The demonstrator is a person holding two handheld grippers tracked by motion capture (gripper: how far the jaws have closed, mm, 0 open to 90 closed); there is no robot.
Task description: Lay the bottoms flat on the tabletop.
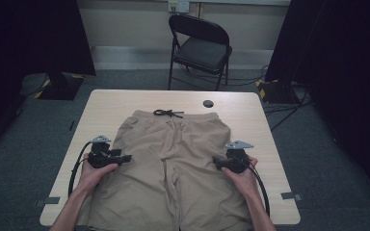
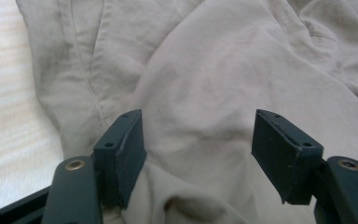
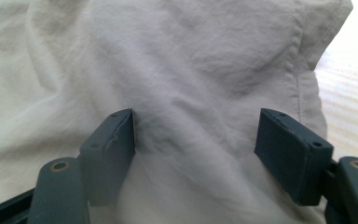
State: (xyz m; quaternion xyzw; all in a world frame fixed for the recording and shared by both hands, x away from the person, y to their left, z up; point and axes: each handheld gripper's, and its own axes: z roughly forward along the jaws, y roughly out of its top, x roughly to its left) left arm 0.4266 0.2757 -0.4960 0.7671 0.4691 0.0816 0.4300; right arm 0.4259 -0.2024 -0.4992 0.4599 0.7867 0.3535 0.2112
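Note:
Tan shorts (image 1: 173, 163) with a black drawstring (image 1: 167, 113) lie flat on the wooden table (image 1: 250, 110), waistband at the far side. My left gripper (image 1: 125, 158) rests at the shorts' left edge and points inward. It is open, and wrinkled fabric (image 2: 214, 93) lies between its jaws. My right gripper (image 1: 217, 163) sits at the shorts' right edge. It is open too, with cloth (image 3: 196, 84) spanning the gap between its jaws. In the right gripper view the side seam (image 3: 303, 70) runs down past the right jaw.
A black folding chair (image 1: 200, 48) stands behind the table. A dark round cable port (image 1: 208, 103) is set in the tabletop near the far edge. Black curtains hang at both sides, and cables (image 1: 279, 108) trail on the carpet at the right.

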